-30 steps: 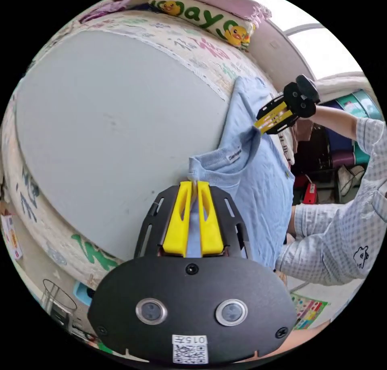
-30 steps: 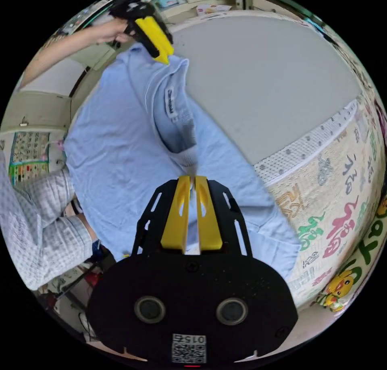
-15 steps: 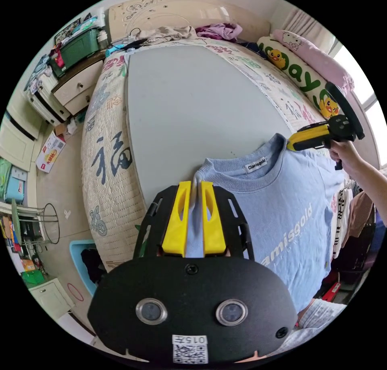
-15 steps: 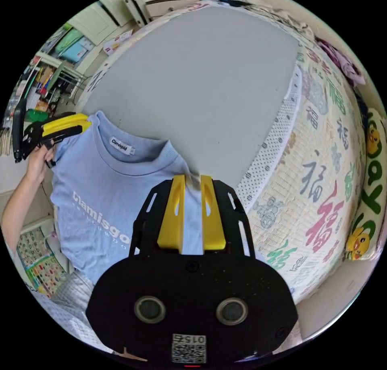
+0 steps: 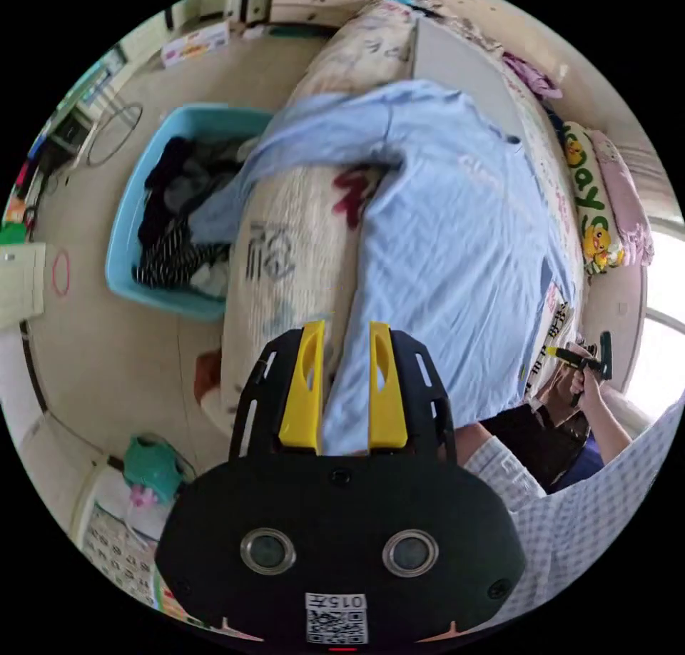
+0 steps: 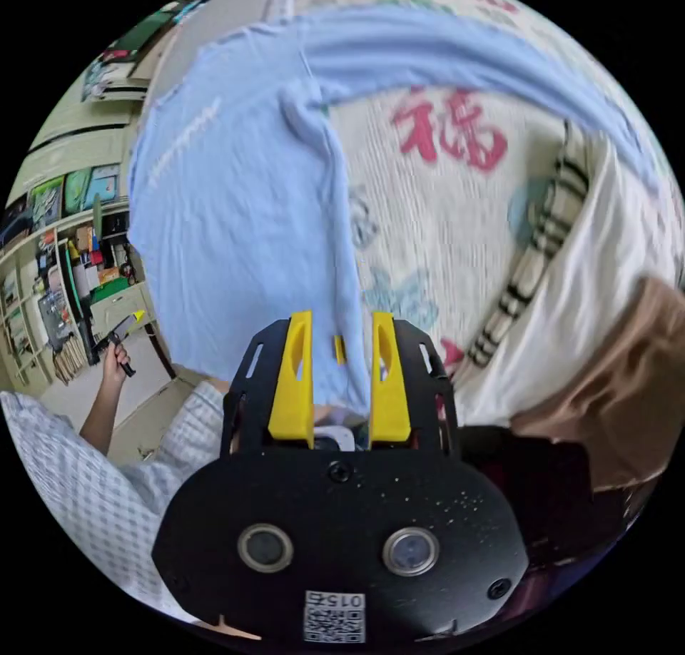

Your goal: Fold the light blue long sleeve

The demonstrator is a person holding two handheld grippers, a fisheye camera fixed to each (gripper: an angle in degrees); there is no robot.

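Observation:
The light blue long sleeve shirt (image 5: 442, 241) lies spread on the bed, its lower part hanging over the mattress edge toward me. One sleeve (image 5: 235, 198) trails off the side above a basket. My left gripper (image 5: 346, 327) is open, with the shirt's hem behind the gap between its jaws. In the right gripper view the shirt (image 6: 228, 220) lies flat and its other sleeve (image 6: 464, 48) stretches across the bed. My right gripper (image 6: 341, 320) is open over the hem. Each gripper also appears in the other's view, held clear of the cloth: the right gripper (image 5: 571, 357) and the left gripper (image 6: 125, 325).
The bed has a quilted printed cover (image 5: 300, 255) and a grey mat (image 5: 449, 63). A blue basket (image 5: 121, 220) of clothes stands on the floor beside it. A duck pillow (image 5: 592, 198) lies at the far side. Striped cream cloth (image 6: 542, 255) and brown cloth (image 6: 621, 384) lie to the right.
Both grippers have let go of the shirt's shoulders and opened. The shirt, held up before, now lies spread on the bed. Both grippers have drawn back to the hem end.

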